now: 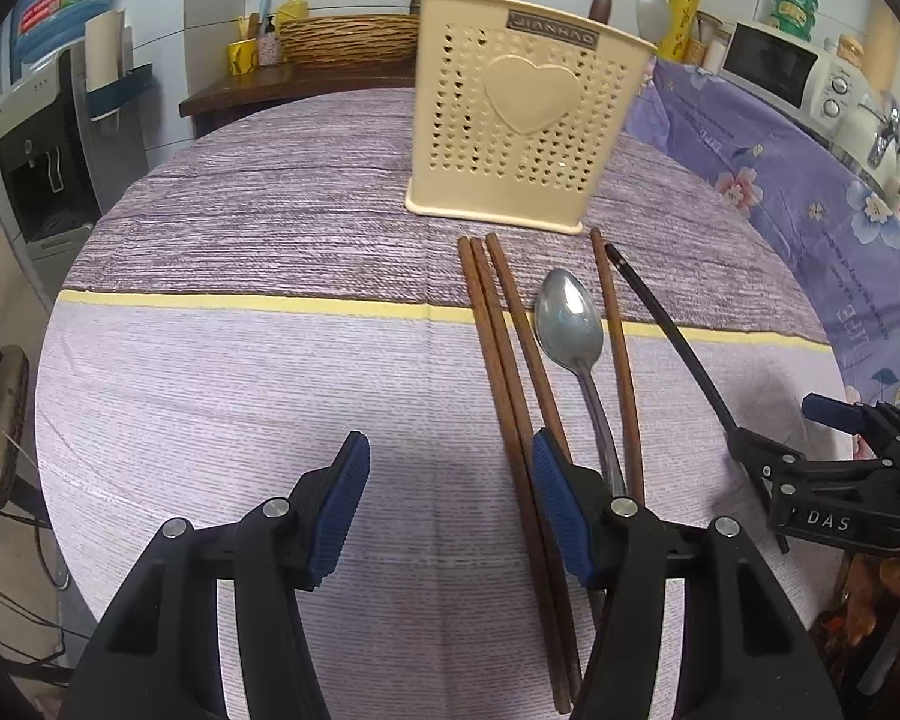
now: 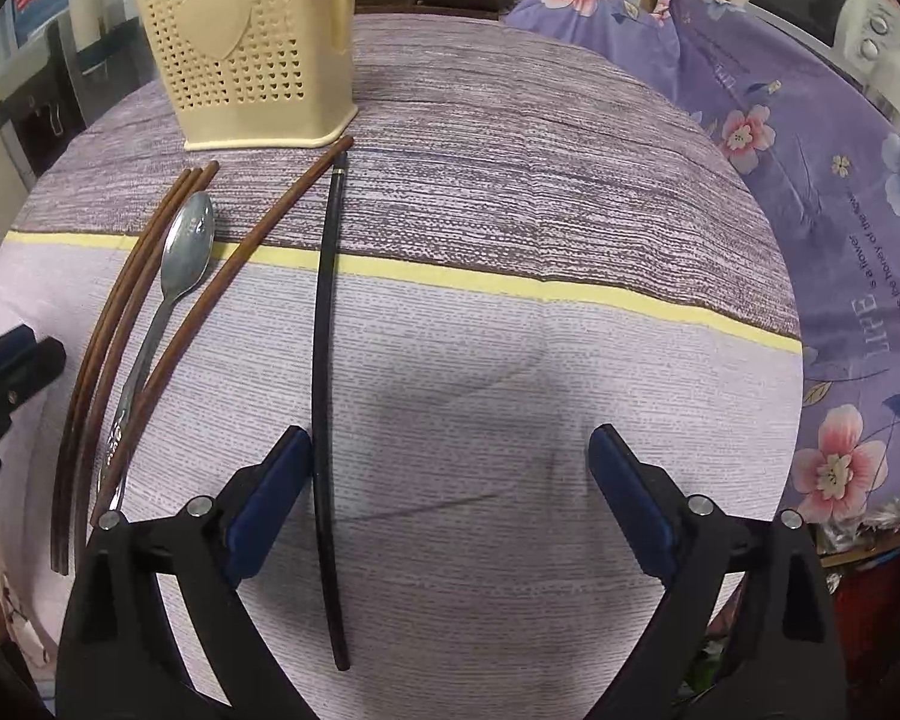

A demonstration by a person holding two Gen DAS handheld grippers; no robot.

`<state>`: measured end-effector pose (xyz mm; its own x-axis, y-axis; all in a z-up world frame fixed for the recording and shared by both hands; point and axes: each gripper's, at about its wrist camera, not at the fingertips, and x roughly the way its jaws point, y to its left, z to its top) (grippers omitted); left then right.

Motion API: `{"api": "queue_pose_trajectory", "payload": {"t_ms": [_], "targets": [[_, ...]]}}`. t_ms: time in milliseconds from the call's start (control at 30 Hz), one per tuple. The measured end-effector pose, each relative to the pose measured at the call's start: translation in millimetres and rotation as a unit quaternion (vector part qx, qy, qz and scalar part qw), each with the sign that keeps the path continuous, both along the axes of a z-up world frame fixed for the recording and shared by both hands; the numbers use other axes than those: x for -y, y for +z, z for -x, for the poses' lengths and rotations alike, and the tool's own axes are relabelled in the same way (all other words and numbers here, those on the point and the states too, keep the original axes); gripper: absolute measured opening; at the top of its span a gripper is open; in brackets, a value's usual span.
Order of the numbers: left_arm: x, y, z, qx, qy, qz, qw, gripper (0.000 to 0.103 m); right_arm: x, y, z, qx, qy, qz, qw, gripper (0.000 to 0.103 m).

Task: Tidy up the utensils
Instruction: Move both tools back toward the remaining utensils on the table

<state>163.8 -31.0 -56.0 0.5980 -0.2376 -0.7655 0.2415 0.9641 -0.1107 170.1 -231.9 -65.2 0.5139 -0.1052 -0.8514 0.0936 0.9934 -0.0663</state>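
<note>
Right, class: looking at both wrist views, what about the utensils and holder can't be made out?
- Spoon handle end: left view, behind the left gripper finger.
- Holder contents: left view, only two tips show above its rim.
- Holder top: right view, cut off by the edge.
- Holder label: blurred in both views.

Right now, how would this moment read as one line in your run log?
task: organize utensils | left jaws: open, empty | right jaws: open around black chopstick | spoon: on table | holder: upright
</note>
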Motion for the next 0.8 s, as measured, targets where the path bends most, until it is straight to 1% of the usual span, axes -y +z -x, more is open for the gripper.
{"api": "queue_pose_trajectory", "payload": {"t_ms": [167, 367, 567, 800], "targets": [[8.4, -5.6, -0.5, -0.007, -0.005, -0.014, 0.9999, 0.054, 1.9, -0.3, 1.2, 0.004, 0.000, -0.004, 1.000, 0.092], [7.2, -9.4, -2.5, -0.010, 0.006, -0.024, 0.9996, 0.050, 2.9, -1.7, 2.9, 0.009, -0.002, -0.015, 1.000, 0.093], [8.6, -10.1, -1.8, -0.009, 0.003, -0.039, 0.9992, 0.050, 5.7, -3.2, 1.0, 0.010, -0.002, -0.018, 1.000, 0.094], [17.8, -12.0, -20.6, -0.001, -0.003, -0.072, 0.9974, 0.050, 2.2, -3.1, -4.3, 0.015, 0.007, -0.009, 1.000, 0.094]]}}
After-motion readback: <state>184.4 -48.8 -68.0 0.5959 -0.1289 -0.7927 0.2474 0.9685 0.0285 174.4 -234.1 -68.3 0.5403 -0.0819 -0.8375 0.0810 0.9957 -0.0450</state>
